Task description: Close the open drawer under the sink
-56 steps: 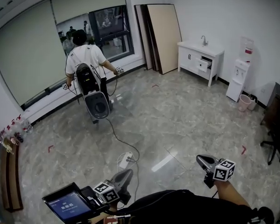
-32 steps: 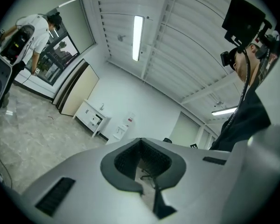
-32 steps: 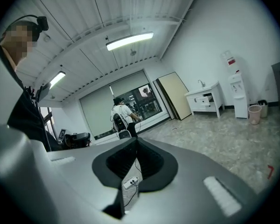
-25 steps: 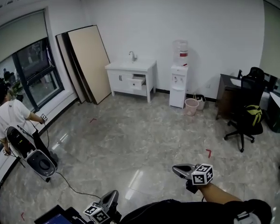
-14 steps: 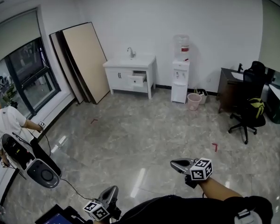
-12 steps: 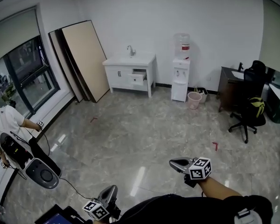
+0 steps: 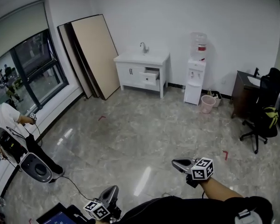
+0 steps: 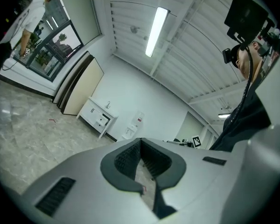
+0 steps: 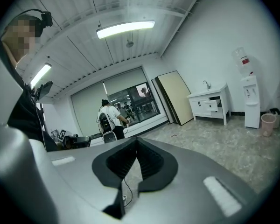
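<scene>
Two grippers sit low, close to the person, both clenched on nothing: the left gripper and, a bit farther out, the right gripper. Well past them, across the grey floor, the open drawer sticks out of the white cabinet under the sink by the back wall. It lies far ahead, between the two grippers. The right gripper looks nearer, and the drawer would need a push toward the wall.

white drawer, pulled partway out, upper rt of white sink cabinet, by far wall
</scene>
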The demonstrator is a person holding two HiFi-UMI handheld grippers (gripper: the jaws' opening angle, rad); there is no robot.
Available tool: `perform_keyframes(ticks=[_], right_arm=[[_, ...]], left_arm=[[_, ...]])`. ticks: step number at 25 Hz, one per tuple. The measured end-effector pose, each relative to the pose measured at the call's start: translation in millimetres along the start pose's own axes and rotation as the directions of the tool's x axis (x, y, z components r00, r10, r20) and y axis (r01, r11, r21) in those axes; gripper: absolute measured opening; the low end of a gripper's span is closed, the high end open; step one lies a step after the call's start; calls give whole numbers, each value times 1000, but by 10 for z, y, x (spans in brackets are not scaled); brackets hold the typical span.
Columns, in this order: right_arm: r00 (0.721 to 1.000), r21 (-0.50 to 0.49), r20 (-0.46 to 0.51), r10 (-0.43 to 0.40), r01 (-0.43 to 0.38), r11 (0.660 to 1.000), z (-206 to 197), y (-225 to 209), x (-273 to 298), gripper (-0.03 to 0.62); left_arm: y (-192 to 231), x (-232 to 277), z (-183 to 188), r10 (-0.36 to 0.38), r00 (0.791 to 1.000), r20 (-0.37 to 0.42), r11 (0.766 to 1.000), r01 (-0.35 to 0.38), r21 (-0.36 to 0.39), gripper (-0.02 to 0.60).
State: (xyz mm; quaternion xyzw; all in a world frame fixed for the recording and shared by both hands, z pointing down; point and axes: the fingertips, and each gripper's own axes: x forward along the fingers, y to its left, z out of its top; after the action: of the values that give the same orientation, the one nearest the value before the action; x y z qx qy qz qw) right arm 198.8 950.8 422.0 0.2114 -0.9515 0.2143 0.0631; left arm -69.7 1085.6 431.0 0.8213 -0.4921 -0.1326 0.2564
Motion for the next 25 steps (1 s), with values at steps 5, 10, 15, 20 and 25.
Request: perform_keyframes(ticks=[5,10,15,20,25], right_arm=[[999,-20,-18,37,-38,999,393,-813,140,2],[998,-54,-16,61,-61,997,950,-1594,385,2],[997,-58,-12,75,-76,995,1207,-2027,568,2],[998,-40,-32,49,-51,998,1228,-2344,791,2],[1000,-36,-18,6,-7,999,1376,-2418,1246,2]], left_arm=[[171,861,200,42,998,56,999,-44,31,0],[341,1730,520,68,995,79,996,-72,57,0],[404,2277,599,57,997,55,996,-60,61,0],[726,2563,633,40,999,36,998,-42,36,0],[1256,2674,910,17,1000,11,1000,-18,26,1]])
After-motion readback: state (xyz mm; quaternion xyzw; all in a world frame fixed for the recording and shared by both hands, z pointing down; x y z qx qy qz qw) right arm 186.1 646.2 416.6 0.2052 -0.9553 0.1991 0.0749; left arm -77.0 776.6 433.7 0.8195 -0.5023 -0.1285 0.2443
